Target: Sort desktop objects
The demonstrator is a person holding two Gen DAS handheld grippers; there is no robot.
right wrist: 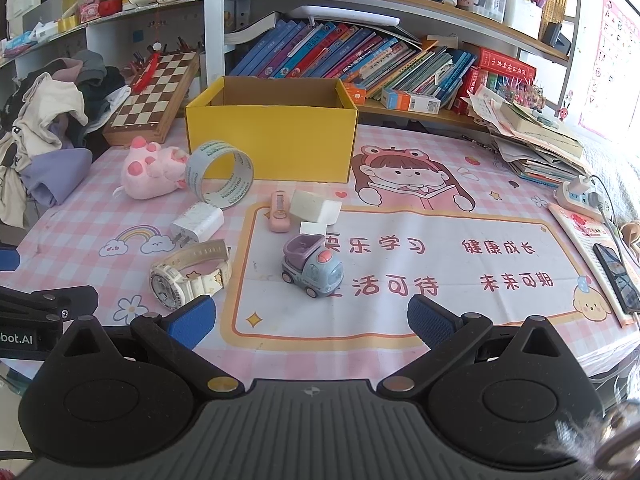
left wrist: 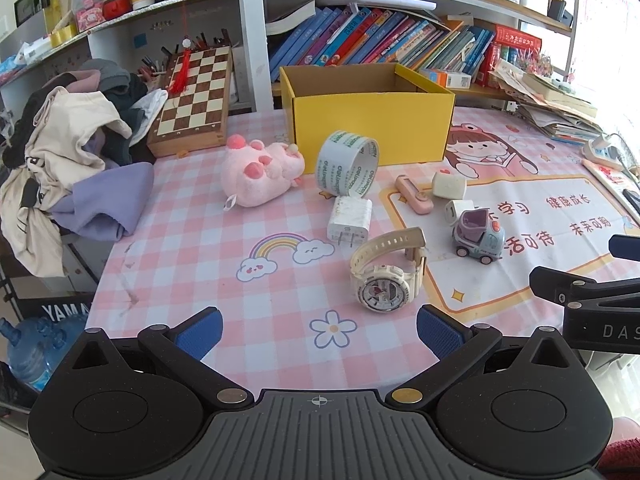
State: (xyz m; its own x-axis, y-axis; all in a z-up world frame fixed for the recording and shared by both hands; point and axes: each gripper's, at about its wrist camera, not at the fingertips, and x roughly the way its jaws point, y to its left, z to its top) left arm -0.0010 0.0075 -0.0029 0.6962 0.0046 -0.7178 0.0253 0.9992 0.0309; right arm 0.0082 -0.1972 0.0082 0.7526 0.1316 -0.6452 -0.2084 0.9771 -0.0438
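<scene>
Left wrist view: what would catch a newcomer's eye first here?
The open yellow box at the back of the pink checked tablecloth. In front of it lie a tape roll, pink plush toy, white watch and toy car.

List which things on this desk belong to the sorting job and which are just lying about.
Job: yellow box, tape roll, pink plush, white charger, watch, toy truck, pink case, white block.

Lying about: chessboard, clothes pile, books, power strip, phone.
</scene>
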